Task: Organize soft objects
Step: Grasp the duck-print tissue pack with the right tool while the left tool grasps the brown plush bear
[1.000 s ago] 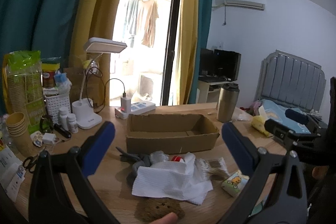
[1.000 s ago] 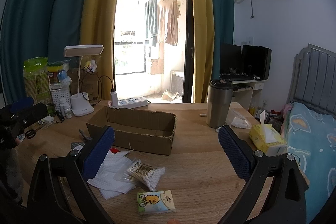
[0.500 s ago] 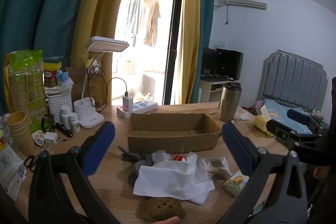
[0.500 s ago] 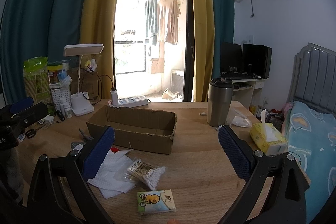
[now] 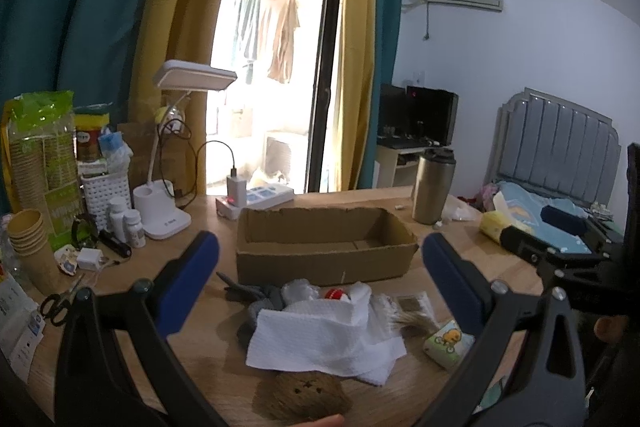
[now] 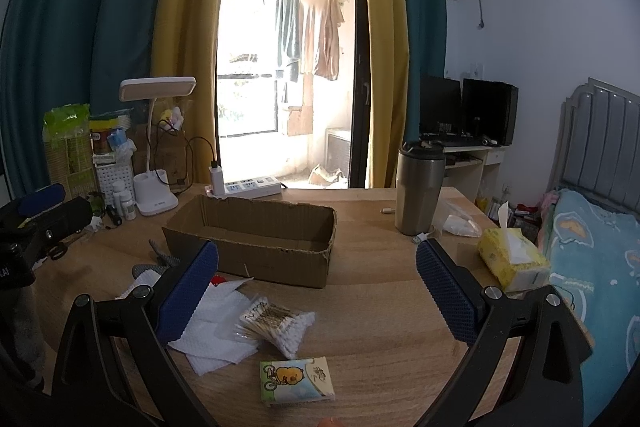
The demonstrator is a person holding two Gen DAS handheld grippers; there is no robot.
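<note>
An open cardboard box (image 5: 324, 247) (image 6: 256, 239) stands mid-table. In front of it lie a white paper towel (image 5: 320, 339) (image 6: 216, 331), a grey cloth (image 5: 256, 297), a small red-and-white item (image 5: 336, 293), a bag of cotton swabs (image 6: 276, 325) (image 5: 412, 319), a small tissue pack with a duck picture (image 6: 296, 379) (image 5: 448, 343) and a brown plush (image 5: 304, 393). My left gripper (image 5: 316, 275) is open above the pile. My right gripper (image 6: 316, 285) is open and empty above the swabs and tissue pack.
A steel tumbler (image 6: 420, 187), a yellow tissue box (image 6: 512, 259), a desk lamp (image 5: 168, 187), a power strip (image 5: 256, 199), bottles, paper cups (image 5: 28, 247) and scissors (image 5: 60, 303) ring the table. A bed (image 6: 600, 247) stands at the right.
Both grippers stay open. The left view has shifted slightly; the objects on the table have not moved.
</note>
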